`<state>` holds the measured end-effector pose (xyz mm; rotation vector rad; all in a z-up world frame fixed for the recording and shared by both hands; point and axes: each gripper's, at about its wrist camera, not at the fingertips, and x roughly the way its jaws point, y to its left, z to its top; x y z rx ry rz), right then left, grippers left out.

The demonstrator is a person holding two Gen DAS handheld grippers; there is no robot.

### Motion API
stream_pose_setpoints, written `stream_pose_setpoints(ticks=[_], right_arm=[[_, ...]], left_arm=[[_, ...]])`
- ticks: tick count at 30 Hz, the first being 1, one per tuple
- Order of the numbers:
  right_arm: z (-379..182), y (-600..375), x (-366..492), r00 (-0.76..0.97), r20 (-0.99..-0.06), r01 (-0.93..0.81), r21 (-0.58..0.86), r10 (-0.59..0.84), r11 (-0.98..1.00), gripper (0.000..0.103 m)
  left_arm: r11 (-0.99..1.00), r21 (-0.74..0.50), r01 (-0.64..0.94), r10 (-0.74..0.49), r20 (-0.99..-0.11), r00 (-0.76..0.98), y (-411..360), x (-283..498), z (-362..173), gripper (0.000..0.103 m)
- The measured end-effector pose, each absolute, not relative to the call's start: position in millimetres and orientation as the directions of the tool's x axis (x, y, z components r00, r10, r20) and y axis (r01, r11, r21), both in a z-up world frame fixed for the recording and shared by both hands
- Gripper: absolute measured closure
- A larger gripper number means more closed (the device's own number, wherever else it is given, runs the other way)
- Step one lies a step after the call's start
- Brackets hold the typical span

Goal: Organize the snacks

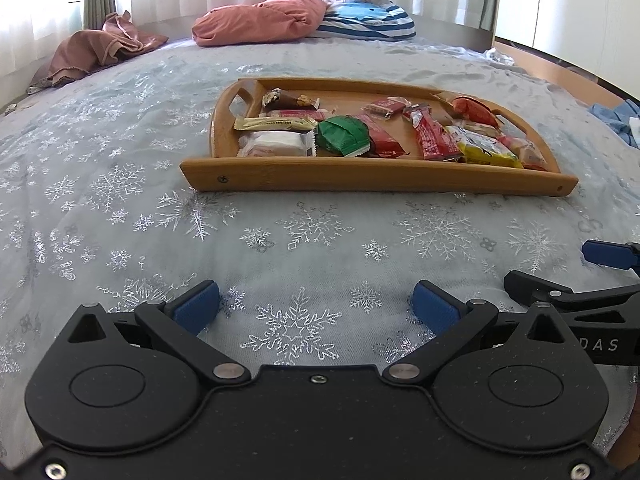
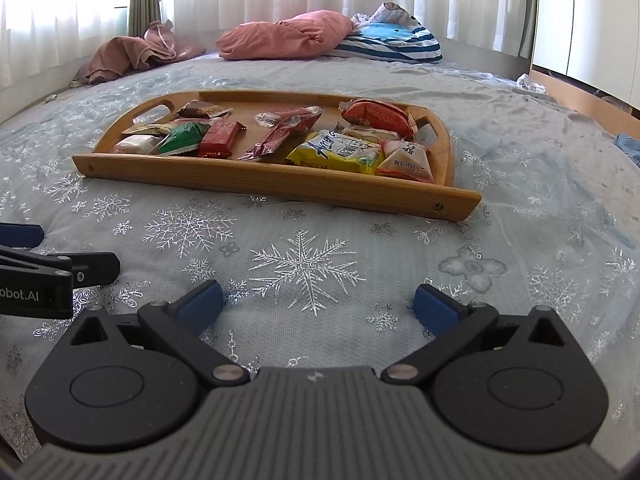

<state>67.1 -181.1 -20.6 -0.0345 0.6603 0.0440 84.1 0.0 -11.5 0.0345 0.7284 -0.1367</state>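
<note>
While both grippers gape empty, bare bed [image 1: 120, 200] fronts you.
Tray [image 1: 360, 178] edge at 12 o'clock; left gripper [image 1: 316, 308], right gripper [image 2: 318, 306].

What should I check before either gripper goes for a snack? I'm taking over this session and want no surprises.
1. Left gripper jaws open, nothing held: ok.
2. Right gripper jaws open, nothing held: ok.
3. Wooden tray lies flat on the bedspread: ok.
4. Snacks inside the tray, none seen on the bedspread: ok.
5. Snacks separated for a clean grasp: not ok; the green packet overlaps its neighbours.
6. The two grippers clear of each other: cannot tell; they sit close side by side.
</note>
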Motion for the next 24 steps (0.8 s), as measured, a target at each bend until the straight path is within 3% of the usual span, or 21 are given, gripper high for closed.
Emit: stream_pose_setpoints(ticks=[24], right_arm=[[-20.6, -181.1, 69.5, 0.78, -0.625, -0.053, -0.013, 0.034, 0.998, 0.0]], left_arm=[[0.992, -0.033, 0.125, -0.114, -0.674, 0.729, 1.8, 85.0, -10.1, 0.0]])
